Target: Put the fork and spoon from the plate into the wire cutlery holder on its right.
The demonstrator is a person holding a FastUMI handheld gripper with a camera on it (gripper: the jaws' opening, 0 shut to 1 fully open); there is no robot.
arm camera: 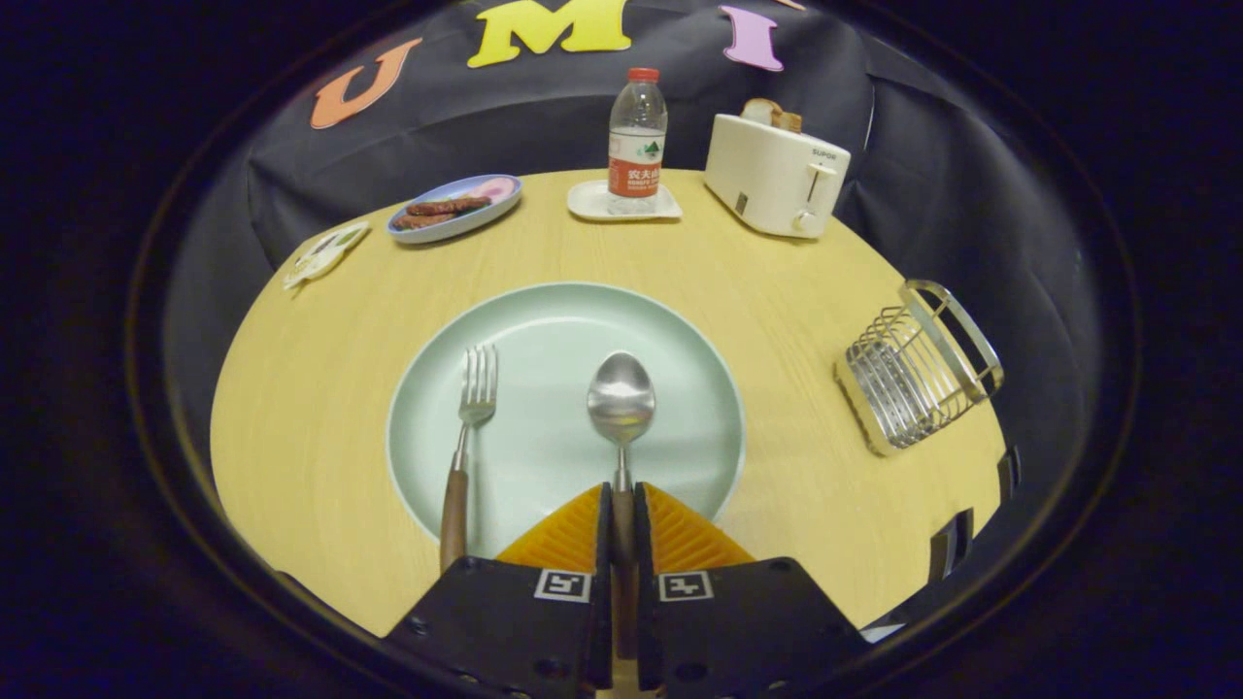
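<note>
wooden table [320,388] against black cloth; tongs [621,505] clenched on the spoon [621,400] handle.

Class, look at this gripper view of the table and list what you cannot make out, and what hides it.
- Spoon handle: gripper view, held between the gripper fingers, which cover most of it.
- Fork handle end: cut off behind the gripper body.
- Wire cutlery holder inside: distorted near the table's edge, so its contents cannot be told.
- Flat item beside the food plate: too small to identify.
</note>
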